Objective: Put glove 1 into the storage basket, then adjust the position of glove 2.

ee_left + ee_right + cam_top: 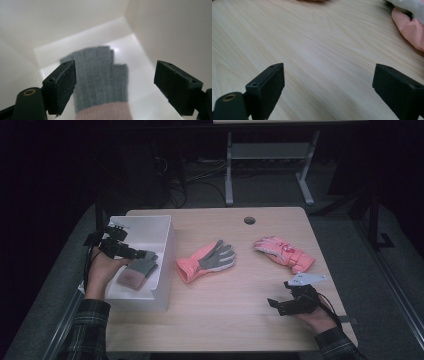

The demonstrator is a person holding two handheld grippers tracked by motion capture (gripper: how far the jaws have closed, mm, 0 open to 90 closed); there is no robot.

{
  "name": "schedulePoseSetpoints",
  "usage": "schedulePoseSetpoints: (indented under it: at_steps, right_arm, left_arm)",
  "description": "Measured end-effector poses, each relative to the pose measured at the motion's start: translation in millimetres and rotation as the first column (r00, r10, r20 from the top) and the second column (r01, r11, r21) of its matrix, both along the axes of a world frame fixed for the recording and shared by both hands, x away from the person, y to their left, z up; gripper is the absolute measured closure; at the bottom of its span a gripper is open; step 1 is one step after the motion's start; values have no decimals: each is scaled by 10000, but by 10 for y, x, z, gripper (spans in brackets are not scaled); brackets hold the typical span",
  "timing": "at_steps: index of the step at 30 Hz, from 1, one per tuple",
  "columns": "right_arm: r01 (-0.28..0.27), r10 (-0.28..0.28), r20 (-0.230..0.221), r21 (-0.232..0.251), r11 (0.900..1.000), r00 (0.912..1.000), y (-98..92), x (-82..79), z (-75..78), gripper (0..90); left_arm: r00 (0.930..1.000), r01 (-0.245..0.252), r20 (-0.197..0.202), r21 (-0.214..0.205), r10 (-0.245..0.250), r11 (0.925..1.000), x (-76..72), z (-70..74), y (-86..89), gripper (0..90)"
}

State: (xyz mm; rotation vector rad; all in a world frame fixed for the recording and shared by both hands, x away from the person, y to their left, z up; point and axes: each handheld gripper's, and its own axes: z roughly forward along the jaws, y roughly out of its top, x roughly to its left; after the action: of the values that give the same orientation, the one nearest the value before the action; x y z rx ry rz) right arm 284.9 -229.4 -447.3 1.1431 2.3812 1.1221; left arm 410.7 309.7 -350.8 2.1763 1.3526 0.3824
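Left claw (145, 254) down inside the white bin (165, 240) at nine o'clock on the desk (250, 320), jaws spread wide, gripping nothing. Directly beneath, lying flat on the bin floor: a grey knit glove (137, 272) with a pinkish cuff, fingers pointing toward twelve o'clock, cuff toward six. From the left gripper view, same grey knit glove (100, 75) seen between the two black jaws, left claw (115, 87) open above it, not touching, white bin (155, 30) walls rising all round.

Over at five o'clock, right claw (275, 305) resting low by the desk's near edge, held in the person's right hand (315, 317), grey three-cornered plate on top. Jaws parted wide there too, bare wood between them. In the right gripper view, right claw (327, 87) spread over pale desk (312, 45) grain, a corner of pink padded fabric (409, 30) up at two o'clock.

Out in the centre of the desk, a salmon-pink glove with a grey palm (205, 260) lying palm up, just beside the bin's right wall, fingers toward one o'clock. Well apart at three o'clock, a pink padded ski glove (285, 252), lying slantwise. Small round cable hole (249, 220) at twelve o'clock. Left hand (100, 272) in a plaid sleeve at the bin's left edge.
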Motion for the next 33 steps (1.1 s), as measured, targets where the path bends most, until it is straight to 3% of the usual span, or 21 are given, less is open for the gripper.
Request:
schedulePoseSetpoints:
  at_steps: [5,9,15,20,24,27,33]
  right_arm:
    - [-35,35,37,-54,10000,10000,8,-7,-3,103]
    - [49,-49,3,-5,10000,10000,-32,-12,-3,103]
    - [-13,13,39,8,10000,10000,-14,-19,11,103]
    - [-74,74,75,-20,10000,9999,-3,-26,13,102]
    - [-110,110,117,26,9999,9999,1,-21,22,103]
    - [-128,127,53,67,9999,9999,13,-25,15,102]
    - [-127,125,118,132,9998,9999,-3,-20,26,103]
  left_arm:
    - [9979,514,411,-412,-497,9978,-12,168,-163,176]
    - [9956,780,557,-438,-755,9960,-40,238,-292,176]
    - [9878,1390,802,-718,-1331,9877,-99,367,-627,176]
    - [9749,2082,1001,-957,-1987,9734,-123,443,-906,204]
    - [9689,2343,1049,-976,-2241,9673,-137,460,-1089,236]
    - [9525,2942,1156,-1127,-2816,9491,-169,487,-1318,389]
    - [9415,3300,1078,-1017,-3194,9385,-172,461,-1602,733]
